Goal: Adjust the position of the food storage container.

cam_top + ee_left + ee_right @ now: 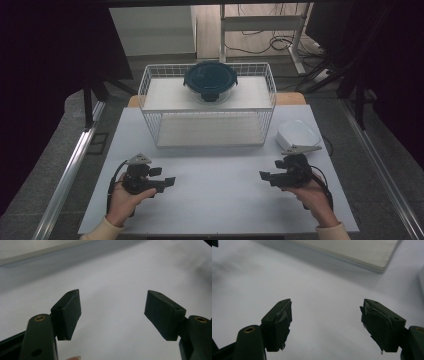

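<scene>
Tabletop (220, 200): white, mostly bare near the person, both hands resting low at the near edge.

Left tool (167, 182): near-left part of the tabletop, jaws spread wide with nothing between them; in the left gripper view (112, 315) it's just white surface past the pads.

Right tool (264, 176): near-right, jaws also apart and empty, same story in the right gripper view (325, 322). The two tools point in toward each other.

Small white tub (298, 134): at the right edge of the tabletop, just beyond the right tool, pretty close to it. Squarish, so no real long axis to line up with.

Wire basket (207, 131): back middle of the tabletop, with a shelf on top.

Round container (210, 80): dark lid, sits on the basket's top shelf near the far edge, well apart from both tools.

What matters next: my guess is the tub goes first, and the right hand is clearly nearer; it lies ahead and slightly right of that tool.
</scene>
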Demonstrator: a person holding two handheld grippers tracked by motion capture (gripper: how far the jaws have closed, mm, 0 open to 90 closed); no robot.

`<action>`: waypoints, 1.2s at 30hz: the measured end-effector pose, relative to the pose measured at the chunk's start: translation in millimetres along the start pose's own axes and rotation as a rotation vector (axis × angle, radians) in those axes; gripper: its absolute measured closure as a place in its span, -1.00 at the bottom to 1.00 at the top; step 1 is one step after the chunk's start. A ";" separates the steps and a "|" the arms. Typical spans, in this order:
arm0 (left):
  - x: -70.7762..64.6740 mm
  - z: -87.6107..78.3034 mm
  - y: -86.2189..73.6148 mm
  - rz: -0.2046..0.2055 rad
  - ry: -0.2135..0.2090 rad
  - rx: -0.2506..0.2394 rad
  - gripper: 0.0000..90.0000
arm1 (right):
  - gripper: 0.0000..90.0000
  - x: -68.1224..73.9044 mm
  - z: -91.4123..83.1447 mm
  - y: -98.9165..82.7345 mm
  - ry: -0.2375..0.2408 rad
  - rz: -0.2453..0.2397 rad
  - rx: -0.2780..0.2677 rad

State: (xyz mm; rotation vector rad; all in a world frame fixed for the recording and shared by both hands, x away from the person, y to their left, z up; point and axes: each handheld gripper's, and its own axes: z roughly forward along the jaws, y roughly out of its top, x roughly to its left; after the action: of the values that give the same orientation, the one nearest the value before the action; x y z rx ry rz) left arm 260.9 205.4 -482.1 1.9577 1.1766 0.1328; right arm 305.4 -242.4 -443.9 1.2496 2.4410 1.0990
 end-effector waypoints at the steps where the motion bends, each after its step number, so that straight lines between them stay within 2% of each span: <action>1: 0.0 0.0 0.0 0.000 0.000 0.000 -0.36 | -0.45 0.0 0.0 0.0 0.000 0.000 0.000; 4: 2.1 3.7 -2.7 0.004 -0.014 0.014 -0.37 | -0.45 -8.9 -5.8 6.6 -0.039 0.017 -0.003; 7: 4.1 7.1 -4.5 0.020 0.002 0.030 -0.37 | -0.42 -18.6 -11.7 16.0 -0.058 0.039 -0.020; 11: 7.5 9.6 -4.9 0.020 0.002 0.034 -0.38 | -0.37 -31.0 -19.8 29.4 -0.093 0.051 -0.033; 13: 8.5 9.7 -5.0 0.018 0.005 0.035 -0.38 | -0.27 -43.2 -22.2 39.0 -0.101 0.069 -0.035; 14: 8.6 9.6 -5.0 0.019 0.020 0.034 -0.38 | -0.23 -50.2 -21.9 43.6 -0.102 0.084 -0.032; 17: 7.5 9.7 -5.0 0.023 0.027 0.035 -0.37 | -0.18 -71.7 -17.5 54.5 -0.102 0.135 -0.008; 18: 7.4 9.8 -5.1 0.022 0.030 0.036 -0.37 | -0.16 -77.6 -16.4 57.2 -0.109 0.150 -0.008; 19: 7.4 9.8 -5.1 0.022 0.030 0.036 -0.37 | -0.16 -77.6 -16.4 57.2 -0.109 0.150 -0.008; 20: 7.6 9.8 -5.3 0.019 0.031 0.036 -0.37 | -0.09 -89.0 -14.8 61.5 -0.106 0.176 -0.014; 22: 8.1 10.4 -5.3 0.015 0.032 0.038 -0.37 | -0.04 -98.0 -13.2 65.2 -0.095 0.202 -0.020; 27: 7.8 10.4 -4.6 -0.004 0.010 0.045 -0.37 | 0.16 -116.7 -8.4 76.3 -0.108 0.217 -0.018; 31: 6.3 10.7 -4.9 0.004 0.014 0.049 -0.37 | 0.32 -133.4 -1.8 86.0 -0.125 0.248 -0.017; 34: 7.2 9.3 -4.8 0.001 0.015 0.043 -0.37 | 0.49 -141.1 4.0 93.1 -0.149 0.260 -0.009; 35: 7.2 9.3 -4.8 0.001 0.015 0.043 -0.37 | 0.49 -141.1 4.0 93.1 -0.149 0.260 -0.009; 36: 7.8 8.2 -5.1 -0.004 0.013 0.041 -0.37 | 0.61 -145.2 7.4 99.5 -0.170 0.270 -0.003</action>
State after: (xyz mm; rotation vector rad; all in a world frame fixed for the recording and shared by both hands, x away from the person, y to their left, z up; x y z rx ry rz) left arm 265.6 207.7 -493.4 1.9928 1.2001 0.1207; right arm 462.1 -312.2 -403.6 1.6358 2.1919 1.0095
